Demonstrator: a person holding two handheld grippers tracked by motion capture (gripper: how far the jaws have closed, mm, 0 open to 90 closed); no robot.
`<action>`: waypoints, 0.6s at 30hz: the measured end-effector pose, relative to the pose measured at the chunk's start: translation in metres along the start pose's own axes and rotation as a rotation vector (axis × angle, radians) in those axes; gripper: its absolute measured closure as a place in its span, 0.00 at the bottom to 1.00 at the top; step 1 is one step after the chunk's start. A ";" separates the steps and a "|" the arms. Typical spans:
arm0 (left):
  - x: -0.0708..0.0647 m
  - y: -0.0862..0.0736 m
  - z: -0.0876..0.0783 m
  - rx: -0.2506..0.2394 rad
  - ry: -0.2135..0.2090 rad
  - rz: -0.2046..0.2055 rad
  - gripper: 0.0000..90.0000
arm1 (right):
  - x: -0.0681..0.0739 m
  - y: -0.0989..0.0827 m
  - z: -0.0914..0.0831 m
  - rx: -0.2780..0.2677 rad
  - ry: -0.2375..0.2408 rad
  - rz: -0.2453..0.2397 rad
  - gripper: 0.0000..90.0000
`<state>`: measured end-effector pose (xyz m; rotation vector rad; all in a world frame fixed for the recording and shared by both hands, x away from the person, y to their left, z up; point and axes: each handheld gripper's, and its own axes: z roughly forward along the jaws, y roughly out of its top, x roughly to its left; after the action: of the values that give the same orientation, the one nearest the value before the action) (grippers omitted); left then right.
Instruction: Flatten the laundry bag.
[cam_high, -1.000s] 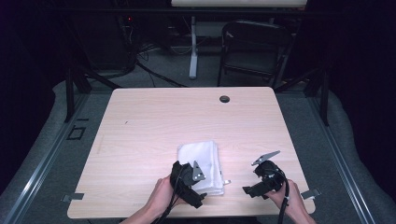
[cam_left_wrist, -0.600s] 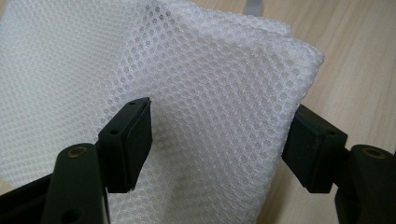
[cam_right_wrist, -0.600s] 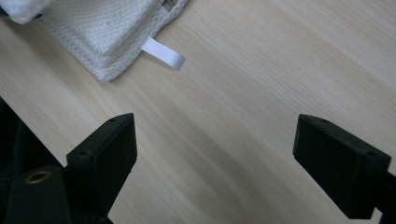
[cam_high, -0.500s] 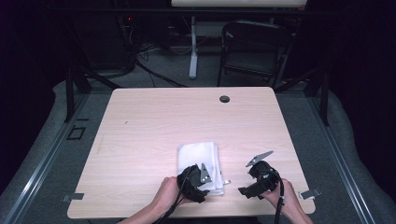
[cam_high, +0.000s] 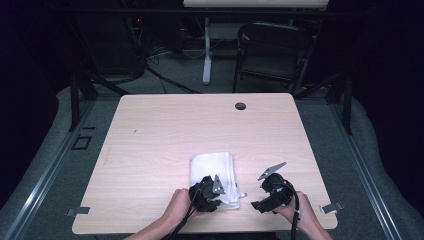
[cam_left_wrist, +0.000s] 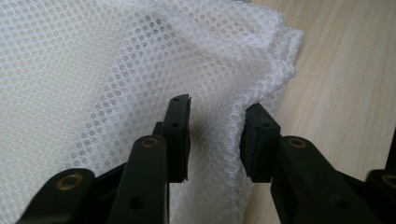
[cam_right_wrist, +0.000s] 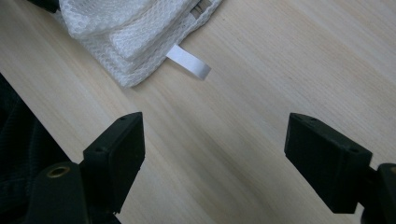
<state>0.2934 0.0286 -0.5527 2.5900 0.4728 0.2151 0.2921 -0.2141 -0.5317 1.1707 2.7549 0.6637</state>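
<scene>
A folded white mesh cloth (cam_high: 214, 170) was seen lying on the wooden worktop (cam_high: 165, 135), near the near edge, slightly right of centre. No containers were seen; nothing was held inside anything.

Left tongs (cam_left_wrist: 214, 140) were set over the cloth's near end, jaws partly apart with a raised fold of mesh between them. Whether the pads were actually pinching the fabric could not be told from the left gripper view. In the high view the left tongs (cam_high: 207, 192) were partly covered by the left hand (cam_high: 177, 207) and overlapped the cloth's near edge.

Right tongs (cam_right_wrist: 215, 149) were wide open over bare worktop, nothing between the jaws. In the high view the right tongs (cam_high: 270, 192) sat just right of the cloth, apart from it, held by the right hand (cam_high: 300, 212).

A small white tag (cam_right_wrist: 188, 61) stuck out from the cloth corner, flat on the wood.

Forearms were cut off at the bottom frame edge. A dark round grommet (cam_high: 240, 106) was noted at the far edge. A chair (cam_high: 270, 55) beyond the worktop was hard to make out in the dark.
</scene>
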 end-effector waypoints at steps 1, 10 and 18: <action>0.002 -0.001 0.000 -0.009 -0.014 -0.016 0.80 | 0.002 0.001 0.001 -0.013 0.004 0.007 0.29; 0.006 -0.003 -0.002 -0.034 -0.028 -0.052 0.93 | 0.012 0.006 0.003 -0.021 0.004 -0.034 0.61; 0.010 -0.005 -0.005 -0.060 -0.056 -0.079 0.95 | 0.029 0.021 0.013 -0.029 0.023 -0.098 1.00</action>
<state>0.2998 0.0390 -0.5503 2.5066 0.5385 0.1270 0.2885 -0.1764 -0.5318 1.0209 2.7909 0.7079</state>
